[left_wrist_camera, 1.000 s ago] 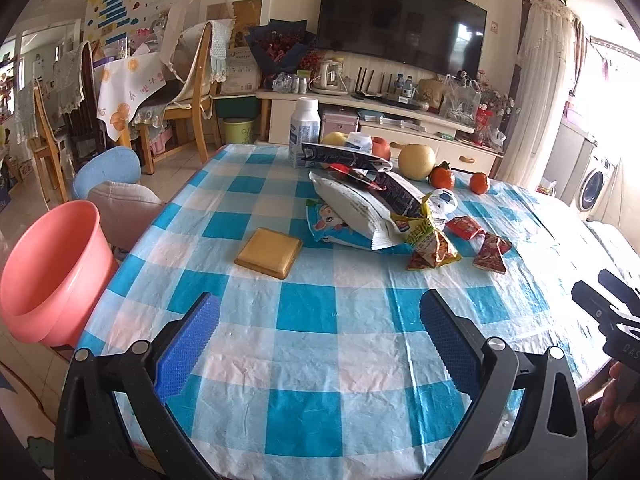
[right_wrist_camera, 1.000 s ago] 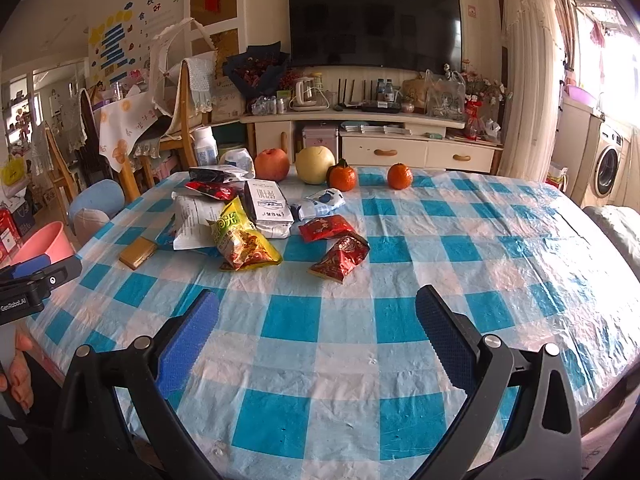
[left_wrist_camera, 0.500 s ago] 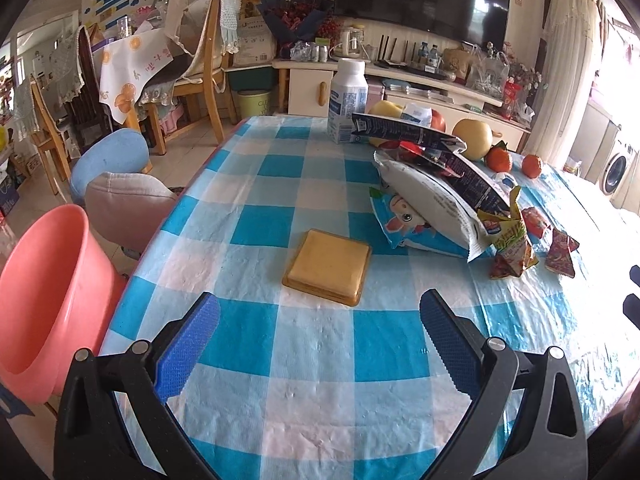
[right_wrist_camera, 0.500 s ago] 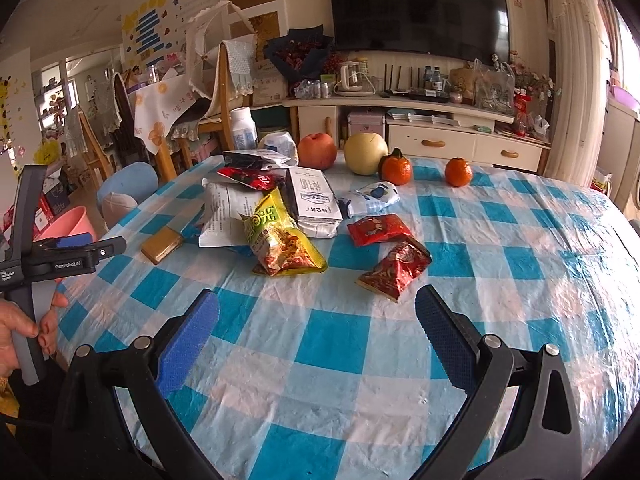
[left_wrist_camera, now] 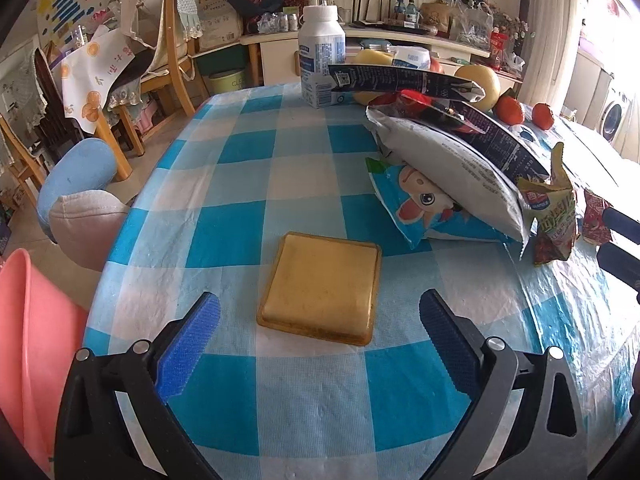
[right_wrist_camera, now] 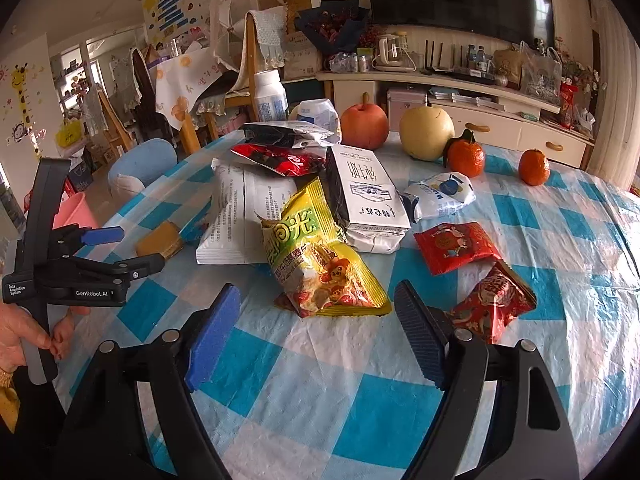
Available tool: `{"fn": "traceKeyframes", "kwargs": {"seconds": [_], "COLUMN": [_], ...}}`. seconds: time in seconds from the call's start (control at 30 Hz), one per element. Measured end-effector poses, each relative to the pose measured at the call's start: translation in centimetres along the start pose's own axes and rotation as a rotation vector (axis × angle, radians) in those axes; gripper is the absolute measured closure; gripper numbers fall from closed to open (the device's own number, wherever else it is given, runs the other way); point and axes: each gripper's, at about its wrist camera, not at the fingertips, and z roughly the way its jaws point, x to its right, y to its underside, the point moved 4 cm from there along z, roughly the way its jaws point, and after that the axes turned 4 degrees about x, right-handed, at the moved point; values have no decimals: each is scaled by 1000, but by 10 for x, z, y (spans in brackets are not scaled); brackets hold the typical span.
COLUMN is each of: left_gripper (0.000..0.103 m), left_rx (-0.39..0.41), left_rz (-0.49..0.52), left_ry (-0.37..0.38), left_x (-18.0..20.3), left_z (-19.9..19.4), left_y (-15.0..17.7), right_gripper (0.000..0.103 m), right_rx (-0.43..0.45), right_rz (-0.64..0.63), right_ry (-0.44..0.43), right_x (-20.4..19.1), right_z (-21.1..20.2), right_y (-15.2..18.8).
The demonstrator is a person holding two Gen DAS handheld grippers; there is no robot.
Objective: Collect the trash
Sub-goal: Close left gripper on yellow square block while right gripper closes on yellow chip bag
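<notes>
1. Left wrist view: left gripper (left_wrist_camera: 318, 332) spread wide, nothing between the pads, hovering low over the blue-and-white checked tabletop (left_wrist_camera: 224, 168). Flat square amber-yellow packet (left_wrist_camera: 322, 286) lying just ahead, centred between the fingers, clear of the other wrappers. Beyond it, a pile: blue cartoon-print snack bag (left_wrist_camera: 420, 212) under a white printed pouch (left_wrist_camera: 452, 160). Pink plastic basin (left_wrist_camera: 32, 344) at the left edge, below the tabletop's rim, probably the place for the trash.

2. Right wrist view: right gripper (right_wrist_camera: 316, 336) with jaws closing but not yet touching anything; yellow crinkled snack bag (right_wrist_camera: 320, 260) lying just ahead, its near corner short of the pads. Crumpled red foil wrapper (right_wrist_camera: 494, 304) just beside the right finger. Red flat sachet (right_wrist_camera: 456, 246) farther back. Left gripper also visible here at the left edge, held in a hand (right_wrist_camera: 24, 332).

3. Doing it well: best to lower until the pads straddle the bag's near edge before pinching, to catch the thin film rather than skid over it; same for the flat amber-yellow packet, likely needing a grip at one edge.

4. Differences: only the right view shows the fruit, red apple (right_wrist_camera: 364, 126) and two orange tangerines (right_wrist_camera: 466, 158), not trash; only the left view shows the basin's open side clearly.
</notes>
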Motion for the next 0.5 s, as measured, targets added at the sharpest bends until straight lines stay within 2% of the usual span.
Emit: {"fn": "traceKeyframes", "kwargs": {"seconds": [0.1,0.33,0.4,0.5], "left_gripper": [5,8,23,30], "left_rx": [-27,-41,-36,-34], "left_rz": [8,-8,-33,-65], "left_ry": [-12,-38,-13,-4], "left_x": [0,-3,-3,-4], "left_z": [9,14,14,15], "left_y": [0,-2,-4,-5], "right_gripper": [15,14,14,16], "right_rx": [-17,-62,-78,-68], "right_rz": [6,-8,-5,1], "right_ry": [-20,-14,-21,-40], "right_x": [1,3,4,4], "right_z": [13,38,44,44], "right_y": [-5,-8,-8,-10]}}
